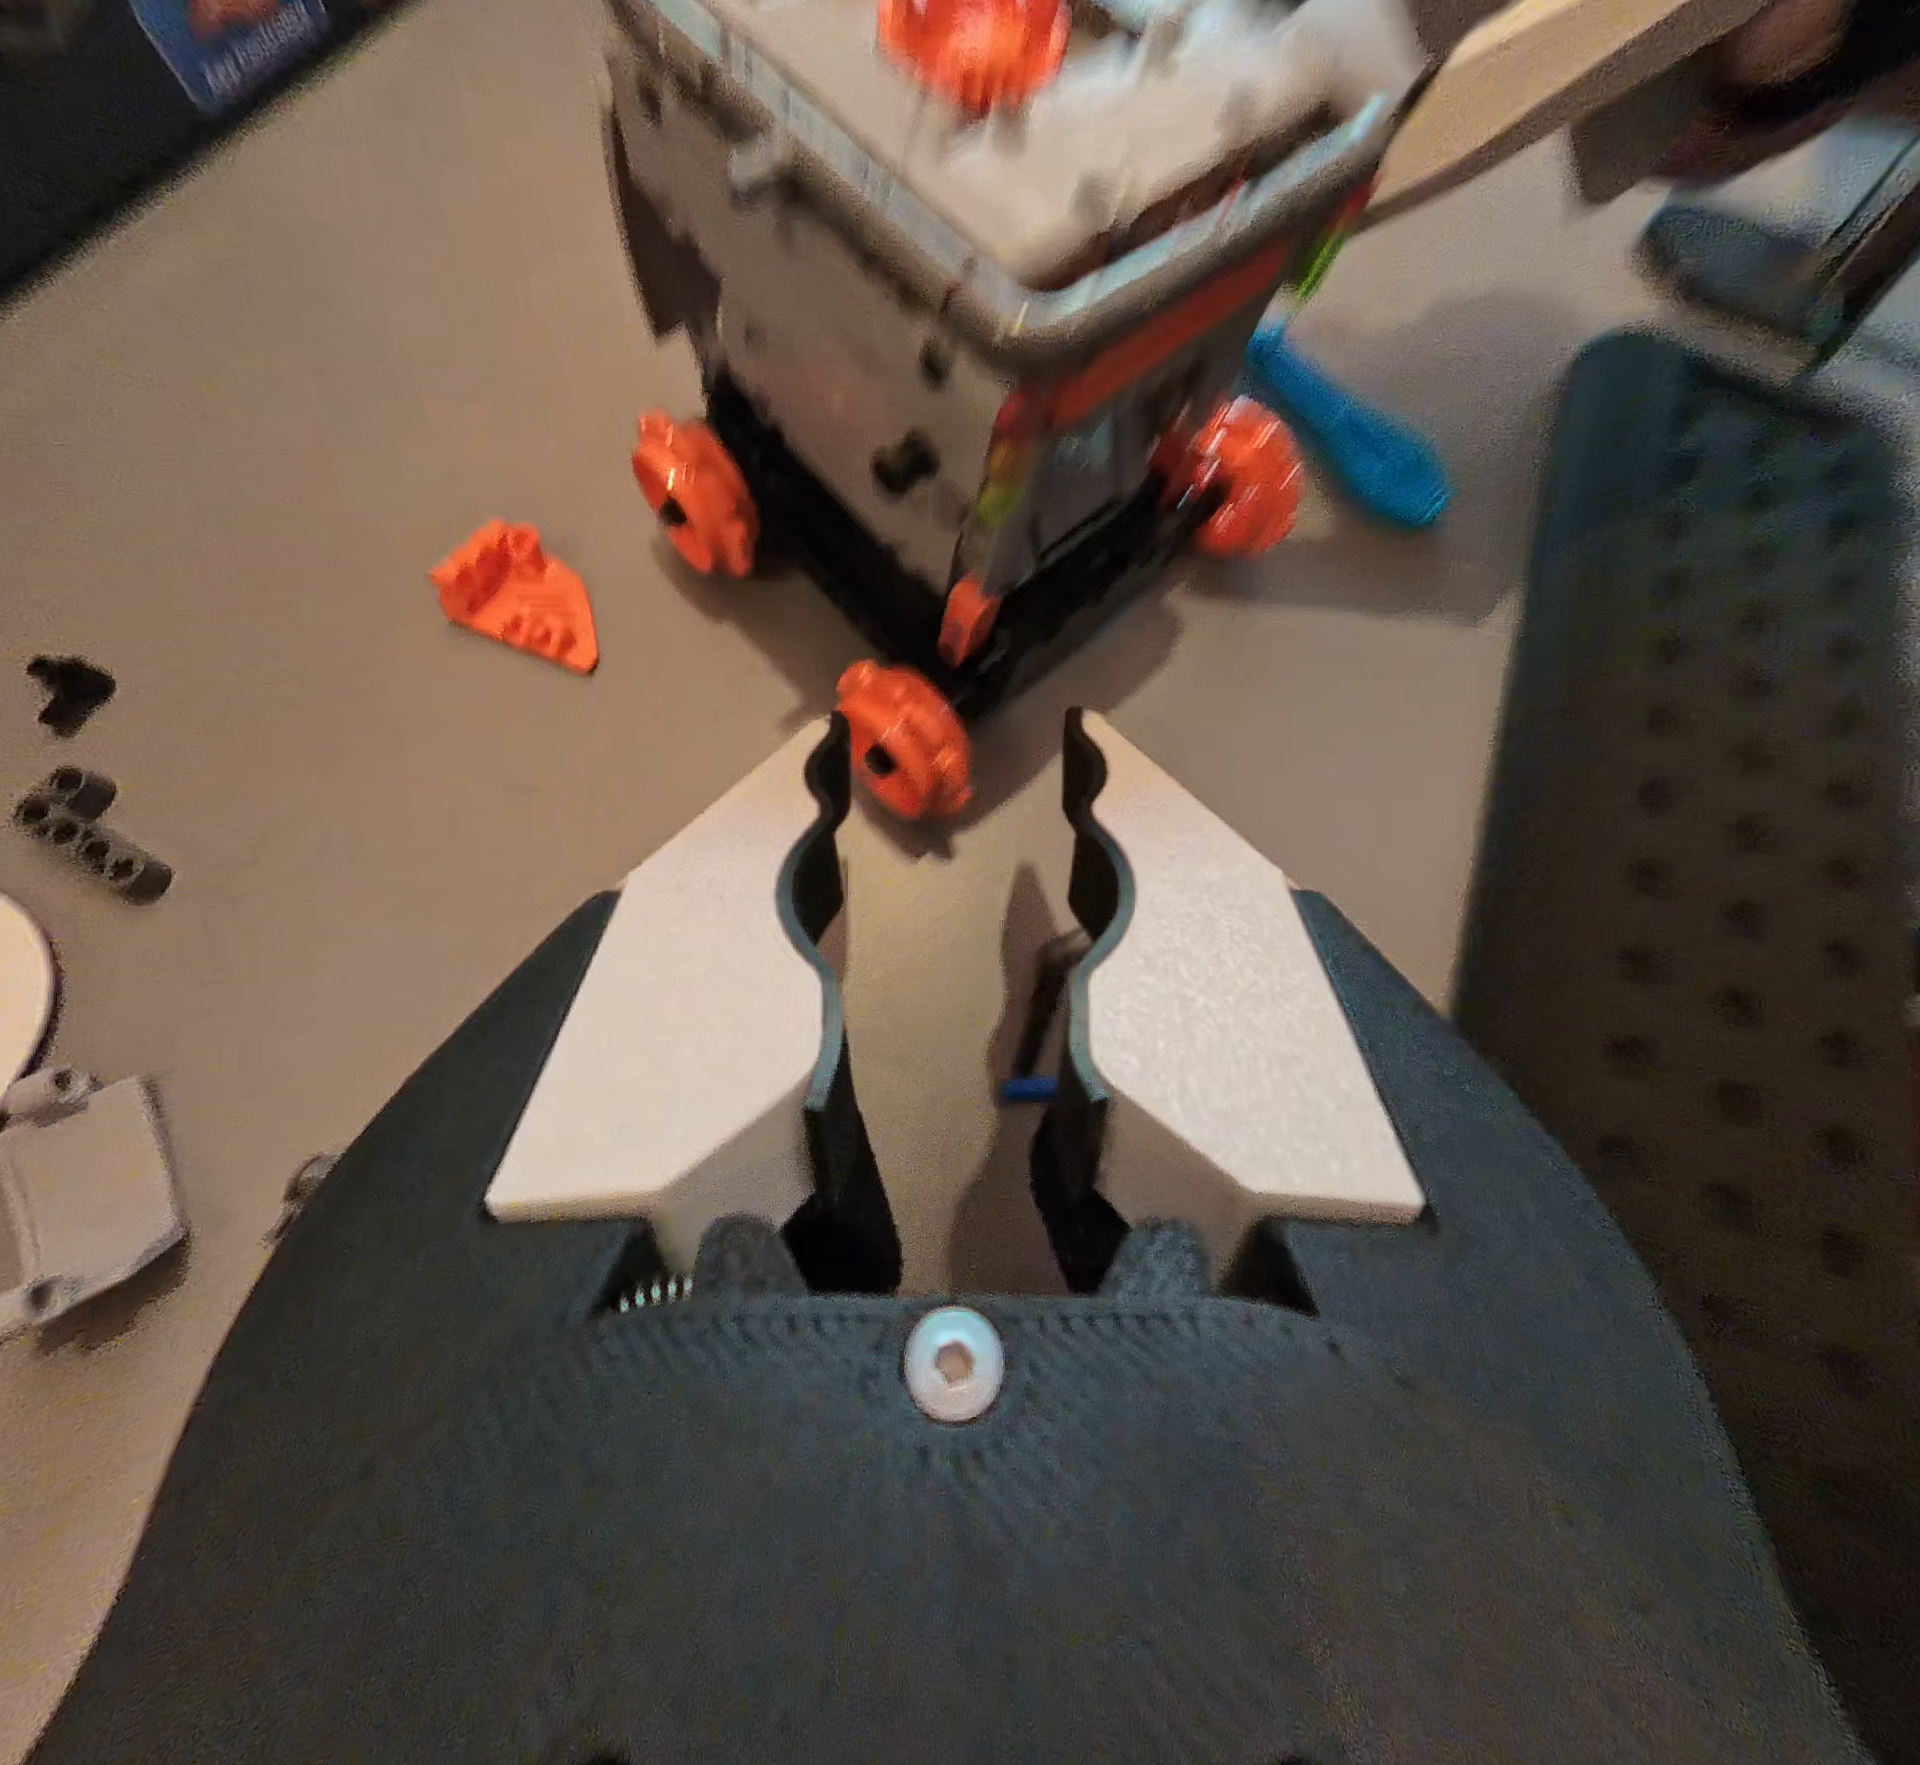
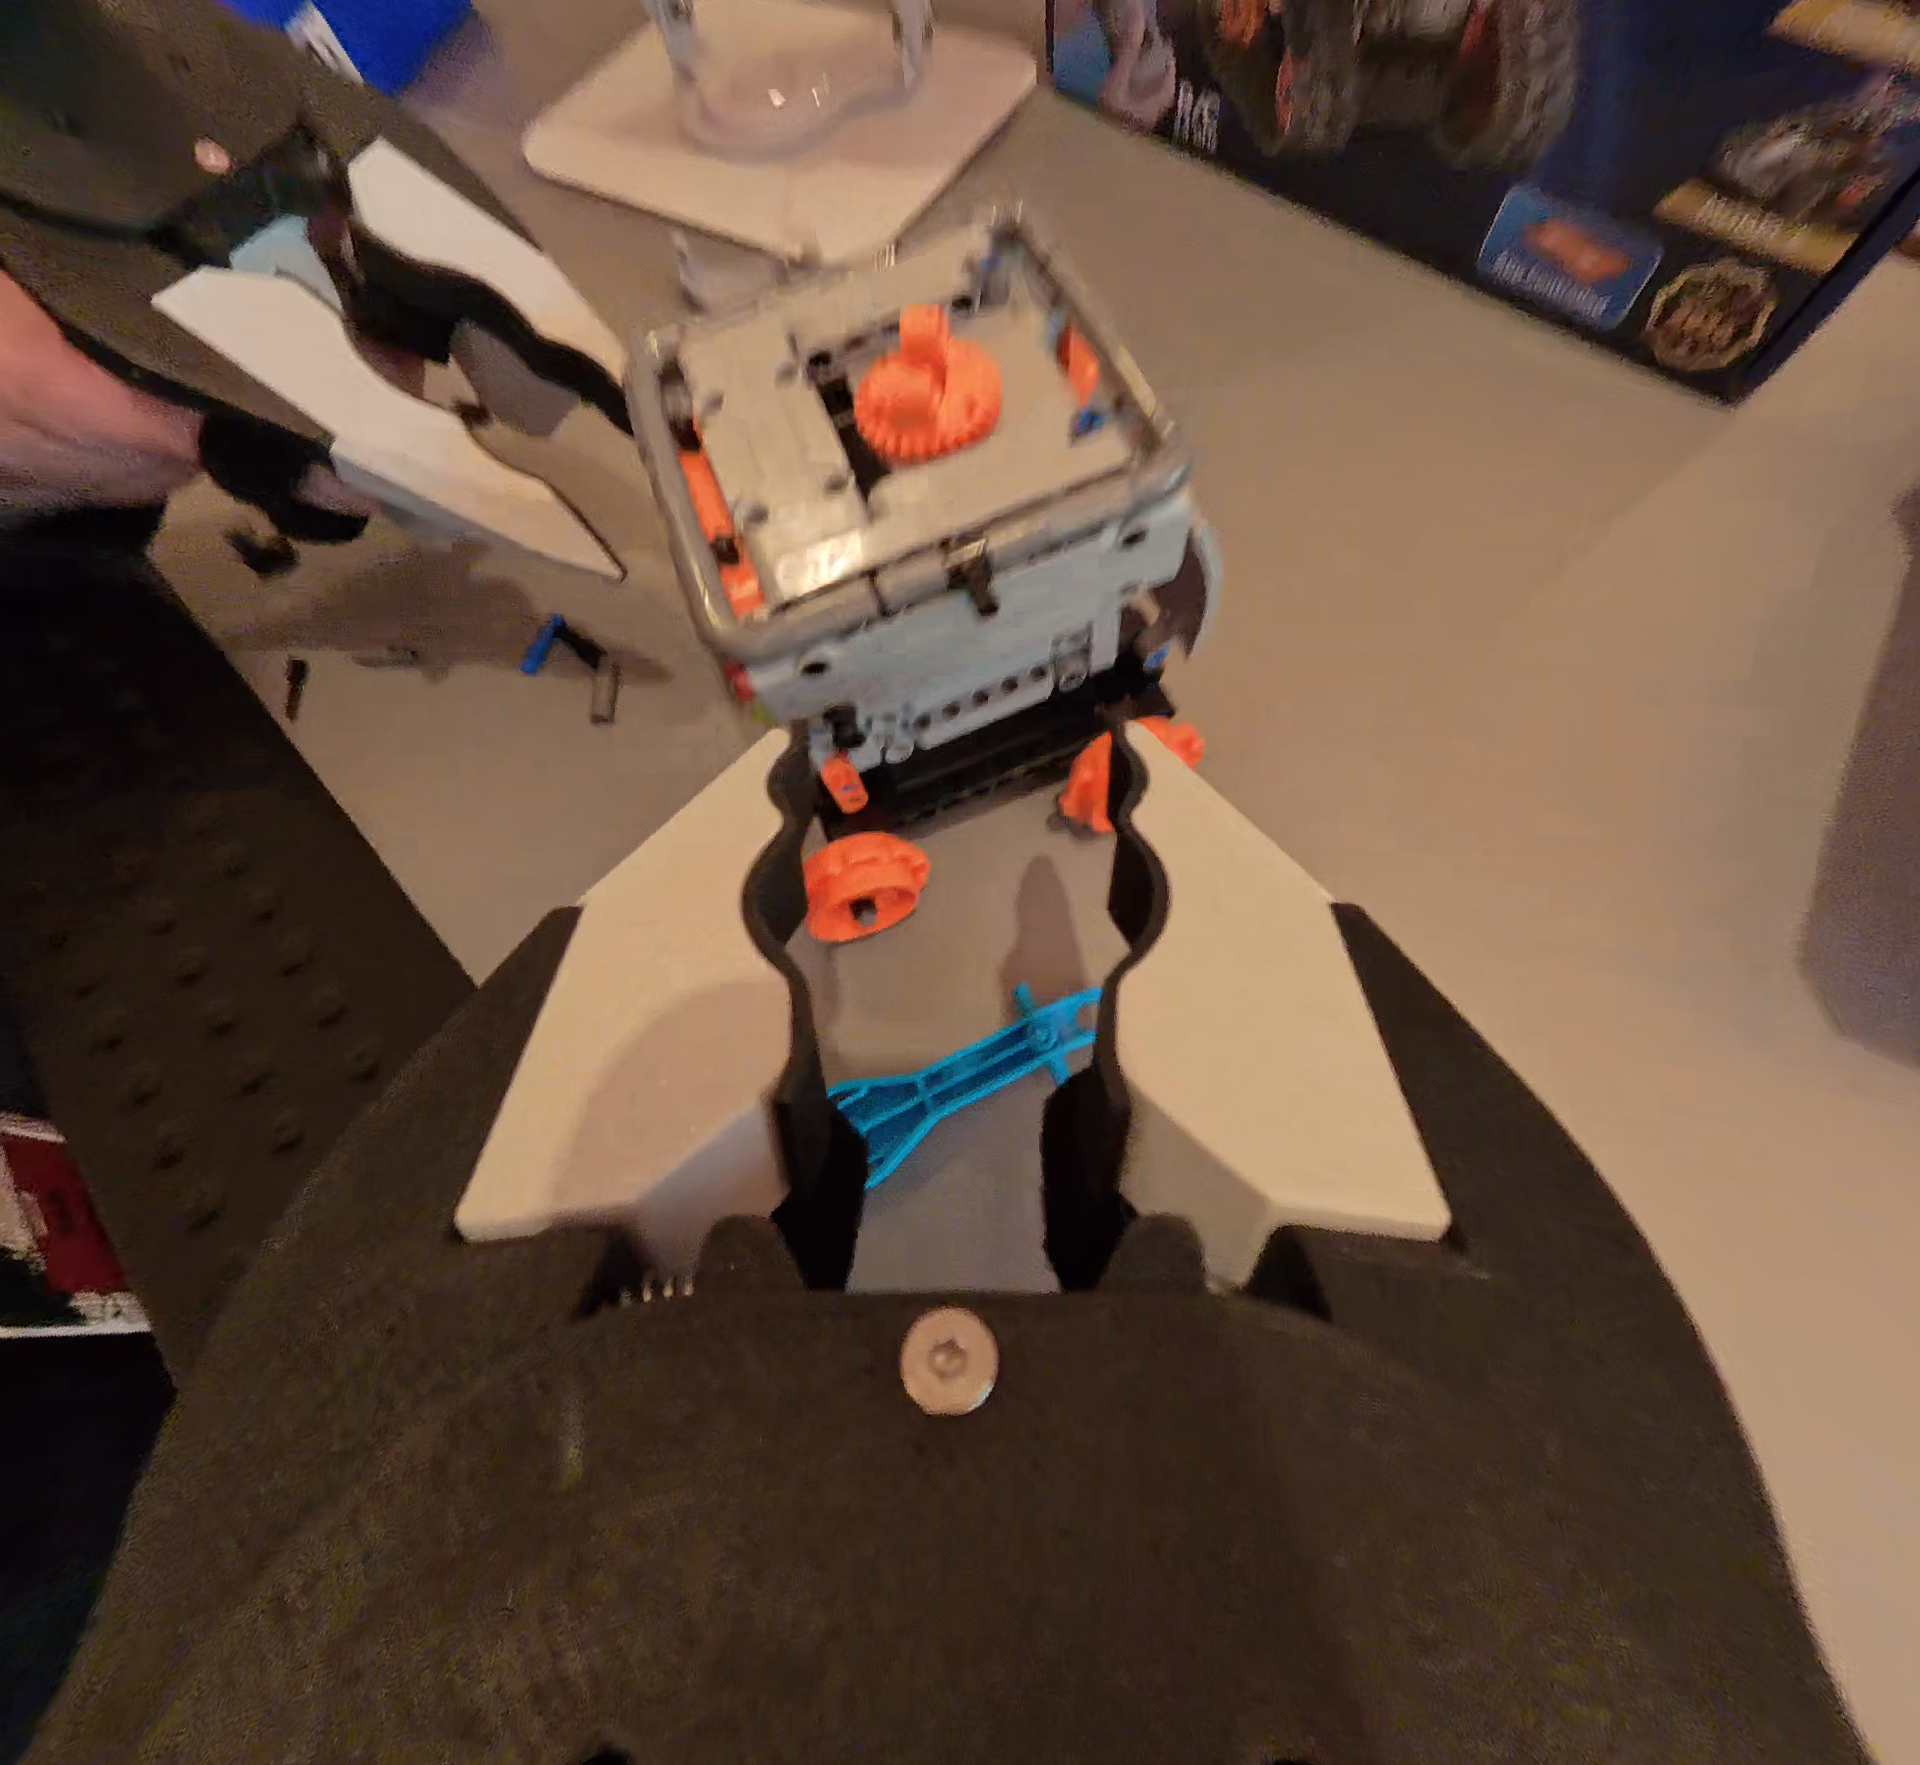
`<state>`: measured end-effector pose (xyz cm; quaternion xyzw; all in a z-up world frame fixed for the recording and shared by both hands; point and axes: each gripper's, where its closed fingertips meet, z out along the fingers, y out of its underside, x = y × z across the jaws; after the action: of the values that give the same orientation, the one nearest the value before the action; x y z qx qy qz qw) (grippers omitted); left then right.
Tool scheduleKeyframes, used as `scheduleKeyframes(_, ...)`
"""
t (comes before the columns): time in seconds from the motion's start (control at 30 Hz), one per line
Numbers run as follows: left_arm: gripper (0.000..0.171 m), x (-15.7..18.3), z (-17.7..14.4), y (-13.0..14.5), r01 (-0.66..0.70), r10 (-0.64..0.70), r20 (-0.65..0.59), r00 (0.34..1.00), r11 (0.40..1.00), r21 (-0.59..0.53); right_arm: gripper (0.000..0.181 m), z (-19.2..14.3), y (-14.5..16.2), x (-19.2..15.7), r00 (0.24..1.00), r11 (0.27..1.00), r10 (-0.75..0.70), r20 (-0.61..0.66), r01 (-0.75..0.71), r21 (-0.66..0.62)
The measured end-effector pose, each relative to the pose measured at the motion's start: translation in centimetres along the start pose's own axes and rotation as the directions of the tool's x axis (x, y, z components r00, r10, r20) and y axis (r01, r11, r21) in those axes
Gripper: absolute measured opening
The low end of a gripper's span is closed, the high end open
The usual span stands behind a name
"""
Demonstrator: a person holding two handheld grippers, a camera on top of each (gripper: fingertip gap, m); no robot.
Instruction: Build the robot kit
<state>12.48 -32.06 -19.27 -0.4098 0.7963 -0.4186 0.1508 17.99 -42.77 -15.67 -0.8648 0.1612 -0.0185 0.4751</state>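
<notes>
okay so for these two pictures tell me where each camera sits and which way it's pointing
Left wrist view: sits on the left gripper, looks forward and down along its open fingers at the grey block model on the table; an orange wheel lies at the fingertips.
Right wrist view: sits on the right gripper, faces the same model from another side; a blue part lies beneath its open fingers; a hand shows.
Shared: model, printed box, each other's gripper.
</notes>
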Motion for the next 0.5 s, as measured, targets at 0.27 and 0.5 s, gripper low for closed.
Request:
scheduleKeyframes(0.27,0.042,1.4,-0.3,-5.9,0.347,-0.316,-0.168,0.934,0.913,0.214,0.052,1.8,-5.8,3.2,0.979,0.990,0.098,0.176,-0.114,0.080)
scheduleKeyframes(0.5,0.027,0.0,-0.1,-6.1,0.407,-0.373,-0.172,0.912,0.877,0.254,0.031,3.6,-5.3,3.3,0.951,0.981,0.181,0.251,-0.192,0.018)
